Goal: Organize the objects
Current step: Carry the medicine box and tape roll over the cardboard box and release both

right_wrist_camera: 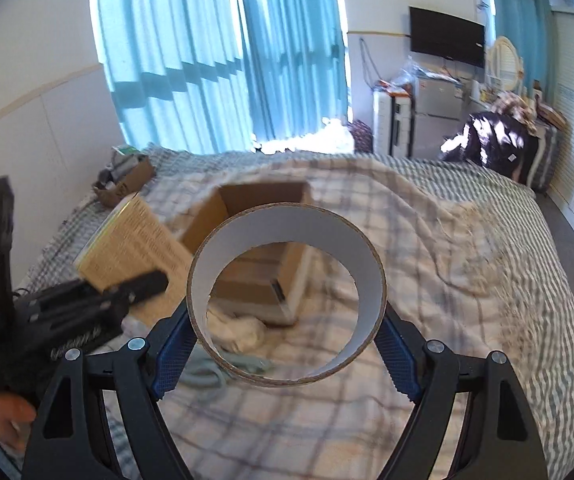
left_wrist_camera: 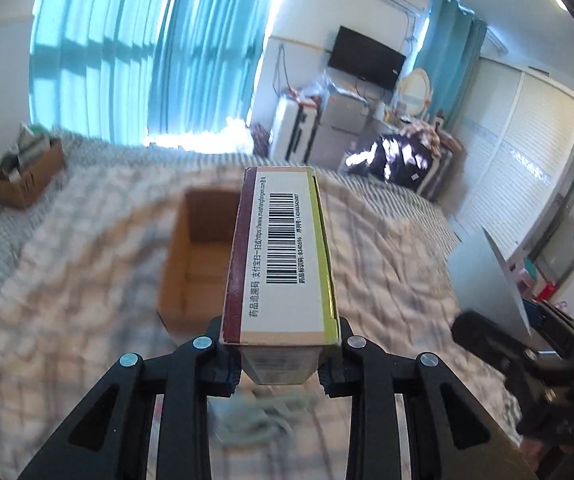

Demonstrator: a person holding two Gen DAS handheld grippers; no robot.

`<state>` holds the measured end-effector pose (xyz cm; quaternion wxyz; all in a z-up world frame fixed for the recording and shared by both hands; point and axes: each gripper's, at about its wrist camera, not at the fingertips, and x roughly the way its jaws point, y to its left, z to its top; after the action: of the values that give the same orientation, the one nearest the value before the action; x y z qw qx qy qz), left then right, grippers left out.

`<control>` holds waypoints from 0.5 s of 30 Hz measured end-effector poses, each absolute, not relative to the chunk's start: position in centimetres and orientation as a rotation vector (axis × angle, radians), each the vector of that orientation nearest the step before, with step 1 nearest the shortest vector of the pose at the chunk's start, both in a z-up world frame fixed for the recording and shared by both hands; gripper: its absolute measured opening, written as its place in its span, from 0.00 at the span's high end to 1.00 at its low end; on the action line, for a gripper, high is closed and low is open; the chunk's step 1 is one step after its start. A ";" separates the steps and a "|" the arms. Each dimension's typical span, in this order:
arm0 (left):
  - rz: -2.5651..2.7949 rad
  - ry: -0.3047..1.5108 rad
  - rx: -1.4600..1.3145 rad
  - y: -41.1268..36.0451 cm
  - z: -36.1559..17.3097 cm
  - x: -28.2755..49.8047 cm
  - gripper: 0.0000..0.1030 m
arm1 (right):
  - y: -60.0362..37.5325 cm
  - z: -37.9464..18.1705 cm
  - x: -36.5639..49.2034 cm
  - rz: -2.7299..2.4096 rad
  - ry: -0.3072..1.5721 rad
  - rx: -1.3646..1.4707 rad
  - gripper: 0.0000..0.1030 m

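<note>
My left gripper (left_wrist_camera: 281,364) is shut on the near end of a long medicine box (left_wrist_camera: 283,248) with a barcode on top, held up above the bed. Behind it an open, empty-looking cardboard box (left_wrist_camera: 197,256) stands on the blanket. The right wrist view shows that gripper (right_wrist_camera: 99,300) and the medicine box (right_wrist_camera: 135,240) at the left. My right gripper (right_wrist_camera: 287,356) is shut on a wide tape roll (right_wrist_camera: 287,226) with a white inner wall, its blue pads (right_wrist_camera: 175,356) pressing both sides. Through the ring I see the cardboard box (right_wrist_camera: 263,208).
A checked blanket (left_wrist_camera: 387,264) covers the bed. At its far left corner stands a small brown box (right_wrist_camera: 127,180) with several items. A pale crumpled cloth (right_wrist_camera: 239,328) lies in front of the open box. A dark bag (right_wrist_camera: 491,140), fridge and wardrobe stand beyond the bed.
</note>
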<state>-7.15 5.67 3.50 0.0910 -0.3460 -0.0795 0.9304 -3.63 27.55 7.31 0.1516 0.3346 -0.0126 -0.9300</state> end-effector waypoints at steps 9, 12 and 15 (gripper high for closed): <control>2.843 -0.194 -1.005 2.3 4.2 -15.8 0.72 | 21.0 9.1 -13.0 -2.664 0.103 0.873 0.21; 2.806 -0.215 -1.044 2.2 1.7 -18.2 0.72 | 20.0 5.8 -16.6 -2.641 0.118 0.951 0.21; 2.765 -0.218 -1.106 2.1 -1.6 -20.1 0.72 | 19.7 2.6 -18.9 -2.619 0.122 1.024 0.21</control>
<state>-20.09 2.14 -1.60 0.0777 -0.3693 -0.0729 0.9232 -18.88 19.66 2.64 0.1625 0.3591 0.0429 -0.9180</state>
